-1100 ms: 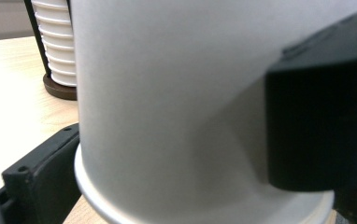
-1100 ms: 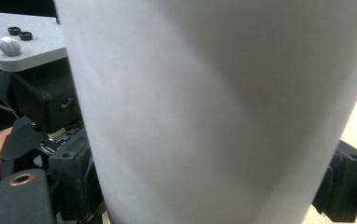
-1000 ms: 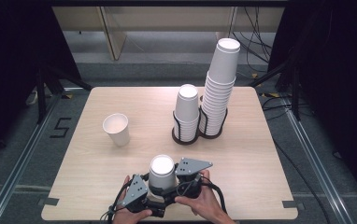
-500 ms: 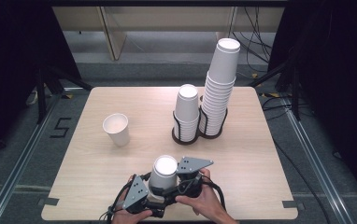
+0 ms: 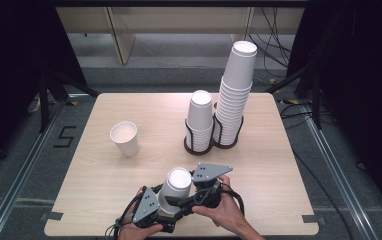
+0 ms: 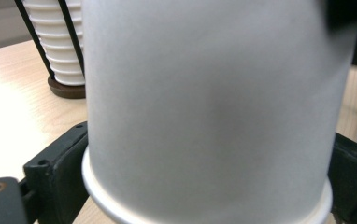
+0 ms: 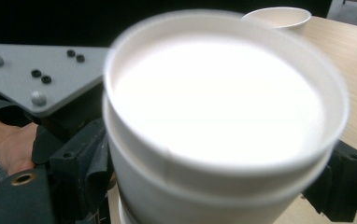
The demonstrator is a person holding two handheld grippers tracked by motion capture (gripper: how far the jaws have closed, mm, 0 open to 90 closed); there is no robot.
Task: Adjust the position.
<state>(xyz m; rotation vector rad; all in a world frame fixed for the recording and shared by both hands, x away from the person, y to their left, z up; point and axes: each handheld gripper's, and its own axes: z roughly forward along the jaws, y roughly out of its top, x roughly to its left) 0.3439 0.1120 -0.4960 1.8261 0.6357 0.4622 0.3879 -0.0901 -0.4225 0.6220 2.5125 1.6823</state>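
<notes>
Table's near edge: nested cups (image 5: 175,190) clamped between both hand-held grippers

Two hand-held grippers: left (image 5: 166,212), right (image 5: 191,197). Two nested cups (image 5: 175,189) held between them, per rims in right gripper view. One loose cup (image 5: 124,138) upright on worktop (image 5: 144,107). Two cup stacks, short (image 5: 199,119) and tall (image 5: 235,92); cups within too many to count. One double holder (image 5: 210,146).
</notes>
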